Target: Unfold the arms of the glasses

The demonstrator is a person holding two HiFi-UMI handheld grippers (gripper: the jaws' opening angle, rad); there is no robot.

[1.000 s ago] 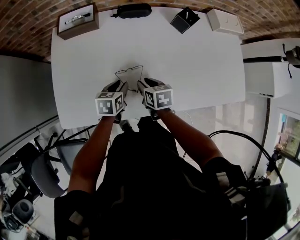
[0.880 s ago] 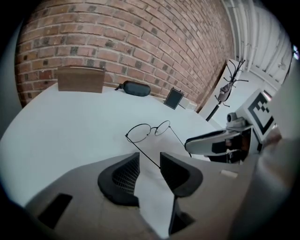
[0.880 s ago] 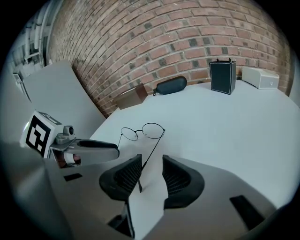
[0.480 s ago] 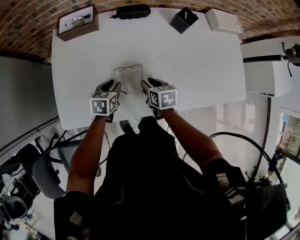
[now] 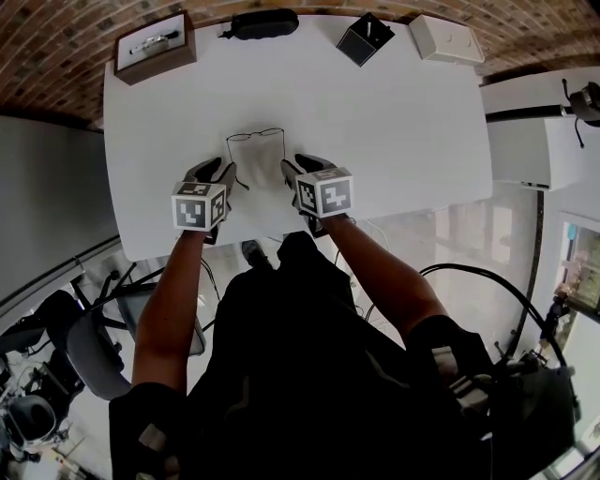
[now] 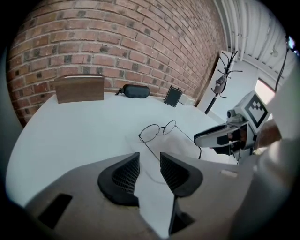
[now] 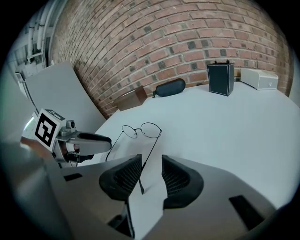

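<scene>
Thin wire round-lens glasses (image 5: pixel 255 137) lie on the white table (image 5: pixel 394 122), both arms swung out toward me. In the left gripper view the glasses (image 6: pixel 150 133) sit just ahead of my left gripper (image 6: pixel 150 159), which is open; one arm runs down into the gap between its pads without being pinched. In the right gripper view the other arm's tip lies loose between the pads of my open right gripper (image 7: pixel 151 161), behind the glasses (image 7: pixel 151 130). From the head view, the left gripper (image 5: pixel 220 169) and right gripper (image 5: pixel 298 165) flank the arm ends.
Along the far edge stand a brown wooden box (image 5: pixel 155 42), a black glasses case (image 5: pixel 265 21), a small black box (image 5: pixel 366 37) and a white box (image 5: pixel 448 39). A brick wall lies beyond. The table's near edge (image 5: pixel 244 246) is right under my forearms.
The glasses went from held up between the close-set grippers to lying flat with arms spread. Both grippers let go; the left one drew back and to the left.
</scene>
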